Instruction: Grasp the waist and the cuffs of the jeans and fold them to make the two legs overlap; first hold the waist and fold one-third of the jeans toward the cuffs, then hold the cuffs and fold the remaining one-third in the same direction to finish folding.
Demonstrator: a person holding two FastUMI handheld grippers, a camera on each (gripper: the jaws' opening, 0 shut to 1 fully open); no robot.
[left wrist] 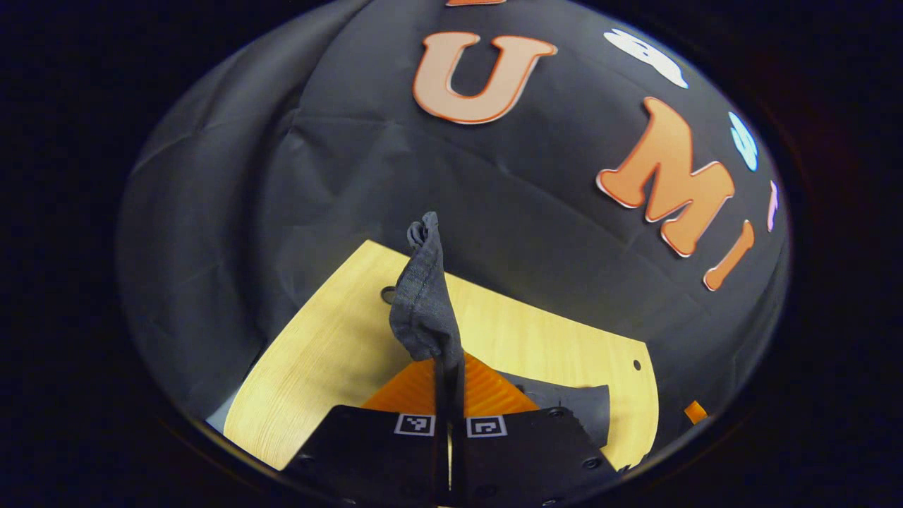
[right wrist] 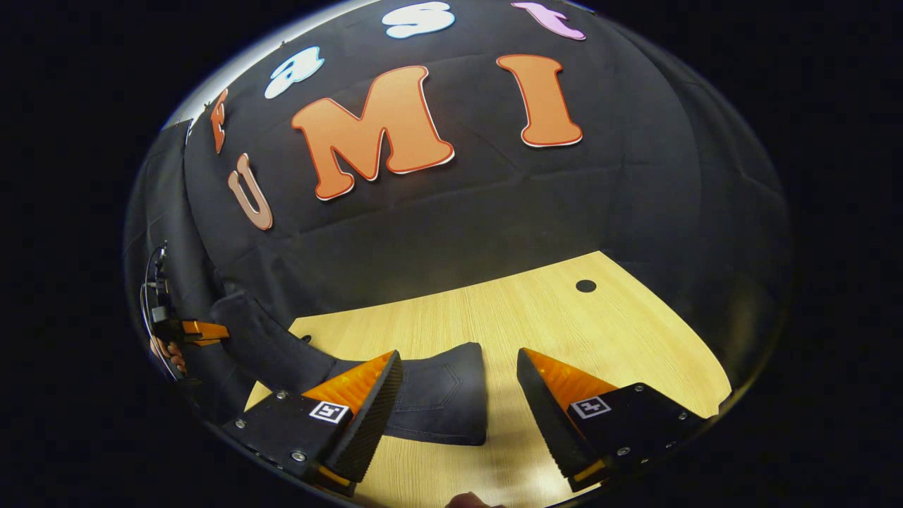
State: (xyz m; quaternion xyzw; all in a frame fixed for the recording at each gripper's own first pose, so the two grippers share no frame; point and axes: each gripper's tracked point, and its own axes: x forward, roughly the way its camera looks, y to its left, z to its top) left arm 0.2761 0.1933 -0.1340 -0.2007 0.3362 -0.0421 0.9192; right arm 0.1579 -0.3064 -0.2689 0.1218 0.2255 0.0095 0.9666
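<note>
Left hand-held gripper (left wrist: 449,395): nearest the camera in the left gripper view, fingers pressed together on a bunched edge of the jeans (left wrist: 425,296), lifted above the desk (left wrist: 317,360).
Jeans, held end: dark denim standing up from between the fingers, ending in a gathered tip in front of the black booth wall.
Jeans, rest: seen in the right gripper view as a dark band (right wrist: 437,398) lying flat on the desk (right wrist: 564,317), rising at far left toward the other hand-held gripper (right wrist: 201,330).
Right hand-held gripper (right wrist: 458,395): fingers spread wide, holding nothing, just above the flat denim edge, which lies between them nearer the left finger.
Desk: light wood grain, small dark hole (right wrist: 585,286) near the far right edge.
</note>
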